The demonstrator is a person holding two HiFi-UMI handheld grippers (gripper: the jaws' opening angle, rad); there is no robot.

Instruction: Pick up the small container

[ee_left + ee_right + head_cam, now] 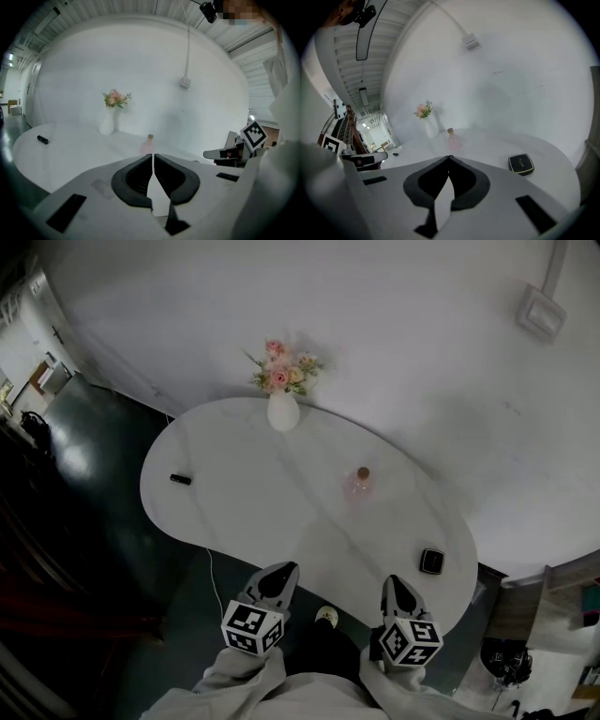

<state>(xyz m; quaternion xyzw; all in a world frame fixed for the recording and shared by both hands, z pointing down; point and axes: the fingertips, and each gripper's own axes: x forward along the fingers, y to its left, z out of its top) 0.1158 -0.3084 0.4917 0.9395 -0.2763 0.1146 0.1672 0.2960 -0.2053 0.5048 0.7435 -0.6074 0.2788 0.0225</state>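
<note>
Left gripper (278,574) and right gripper (397,585), each pressed together and empty, are across the table (234,512) from the vase (282,412). We find the small black container (430,561), well right of the vase past the pink bottle (360,486), only in the head and right gripper views.

Small container (431,562): black, low, square shape with rounded corners, thin pale line running round top face. Lid looks closed. Lies flat on white counter (262,493), at counter's right end, close to near edge. Stands alone and nothing touches it. Right gripper view shows same container (521,163).
</note>
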